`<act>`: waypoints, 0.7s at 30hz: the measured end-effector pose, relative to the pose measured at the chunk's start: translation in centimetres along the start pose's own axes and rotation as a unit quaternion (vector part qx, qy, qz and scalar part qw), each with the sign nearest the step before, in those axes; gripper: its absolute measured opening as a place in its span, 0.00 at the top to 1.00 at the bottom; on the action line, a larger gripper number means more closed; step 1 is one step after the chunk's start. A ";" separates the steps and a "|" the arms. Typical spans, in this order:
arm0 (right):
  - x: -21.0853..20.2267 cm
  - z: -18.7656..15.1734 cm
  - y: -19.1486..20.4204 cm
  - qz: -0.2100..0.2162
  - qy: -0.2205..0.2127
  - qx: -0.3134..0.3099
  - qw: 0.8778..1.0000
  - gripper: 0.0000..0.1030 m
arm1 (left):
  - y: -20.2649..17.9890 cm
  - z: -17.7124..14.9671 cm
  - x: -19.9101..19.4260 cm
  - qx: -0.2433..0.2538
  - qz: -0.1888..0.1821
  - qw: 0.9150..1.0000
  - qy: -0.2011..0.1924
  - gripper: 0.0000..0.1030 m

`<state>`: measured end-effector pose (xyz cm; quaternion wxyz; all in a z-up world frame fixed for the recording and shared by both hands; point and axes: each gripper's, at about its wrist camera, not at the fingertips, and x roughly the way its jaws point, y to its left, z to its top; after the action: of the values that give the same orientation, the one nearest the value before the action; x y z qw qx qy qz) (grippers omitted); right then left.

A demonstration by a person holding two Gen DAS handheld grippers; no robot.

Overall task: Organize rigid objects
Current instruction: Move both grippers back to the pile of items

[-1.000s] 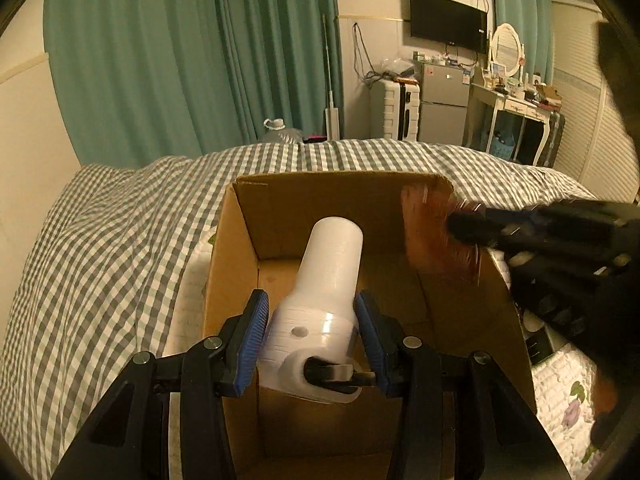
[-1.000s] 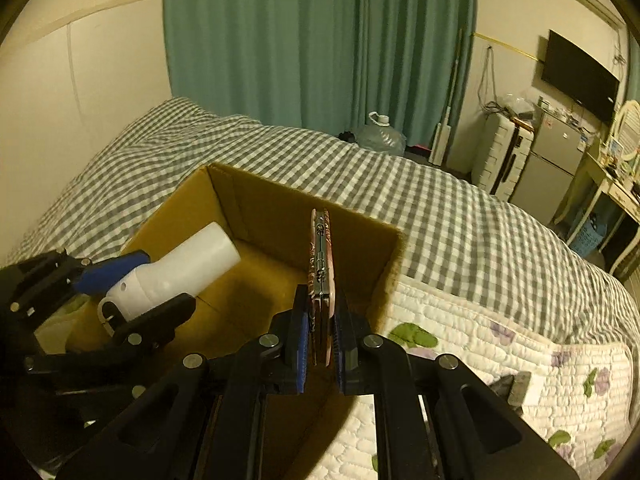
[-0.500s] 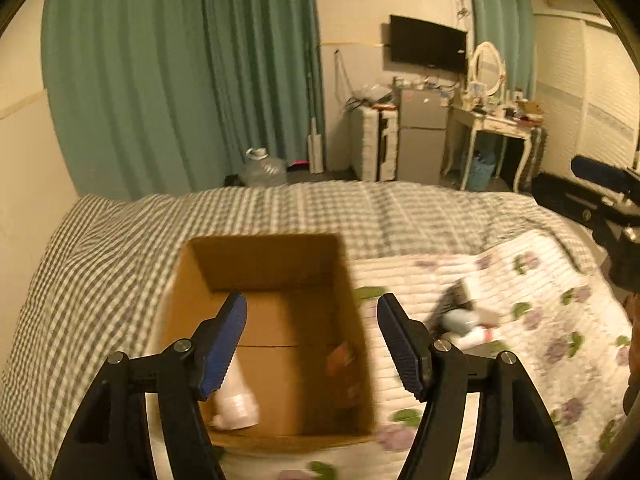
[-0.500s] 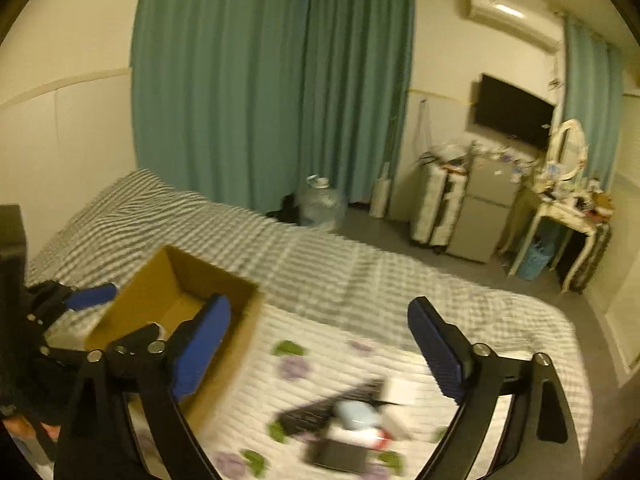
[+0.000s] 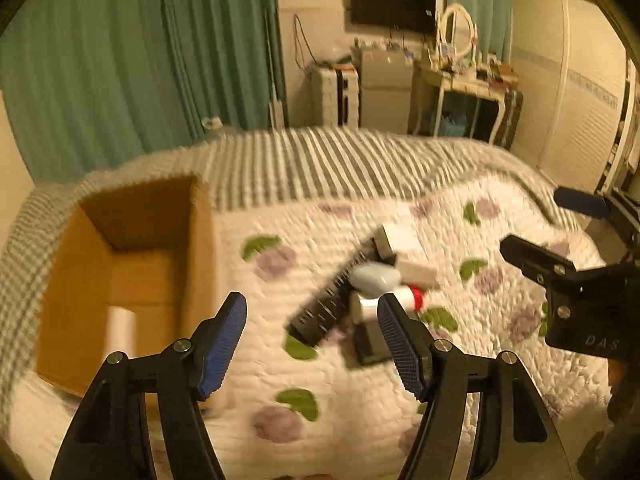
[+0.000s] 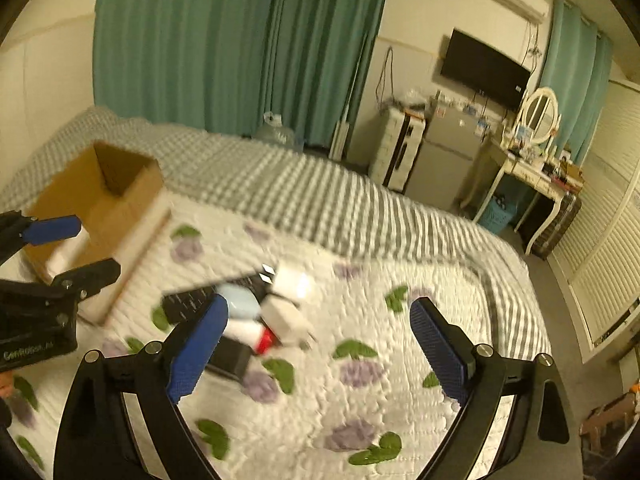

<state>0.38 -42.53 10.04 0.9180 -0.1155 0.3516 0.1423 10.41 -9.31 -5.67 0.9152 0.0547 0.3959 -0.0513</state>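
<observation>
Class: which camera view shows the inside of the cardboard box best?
The left wrist view: it looks down into the box, showing its floor and a white object there. The right wrist view shows the box farther off, its inside mostly hidden.

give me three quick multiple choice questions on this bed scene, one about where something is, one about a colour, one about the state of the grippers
1. Where does the white bottle lie?
A. inside the cardboard box
B. on the floral quilt
C. in the left gripper

2. What colour are the curtains?
A. red
B. teal green
C. white

3. How do the left gripper and right gripper stand?
A. both clamp an item
B. only the right grips
C. both open, nothing between the jaws

Answers: 1 A, the bottle rests on the box floor. 2 B, teal green folds hang behind the bed. 3 C, the blue pads stand apart over the quilt, above the pile with the black remote control.
</observation>
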 end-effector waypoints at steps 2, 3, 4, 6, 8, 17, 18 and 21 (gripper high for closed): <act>1.4 -1.0 -0.6 0.007 0.012 -0.008 1.000 0.10 | -0.8 -0.8 1.4 -0.001 -0.008 1.000 0.015 0.31; 1.9 -1.3 -0.8 0.009 0.018 -0.012 1.000 0.10 | -1.2 -1.1 2.0 -0.002 -0.011 1.000 0.021 0.31; 2.5 -1.7 -1.1 0.013 0.024 -0.015 1.000 0.10 | -1.9 -1.6 2.9 -0.003 -0.017 0.999 0.029 0.31; 3.4 -2.1 -1.6 0.019 0.032 -0.020 0.999 0.10 | -2.9 -2.1 4.0 -0.005 -0.025 0.999 0.040 0.31; 4.5 -2.3 -2.2 0.022 0.042 -0.019 0.999 0.10 | -4.1 -2.7 5.5 -0.010 -0.036 0.998 0.056 0.31; 7.0 -2.6 -4.3 0.035 0.062 0.001 0.997 0.10 | -5.4 -3.8 10.1 -0.076 -0.029 0.992 0.097 0.30; 7.1 -2.6 -4.4 0.035 0.063 0.001 0.997 0.10 | -5.6 -3.9 10.4 -0.077 -0.023 0.992 0.098 0.30; 7.6 -2.5 -4.5 0.037 0.066 -0.002 0.997 0.10 | -5.9 -4.2 12.1 -0.072 -0.006 0.991 0.113 0.30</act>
<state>5.77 -46.17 3.58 0.8869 -0.1132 0.4148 0.1688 14.82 -15.21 -17.70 0.8661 -0.0087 0.4994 -0.0217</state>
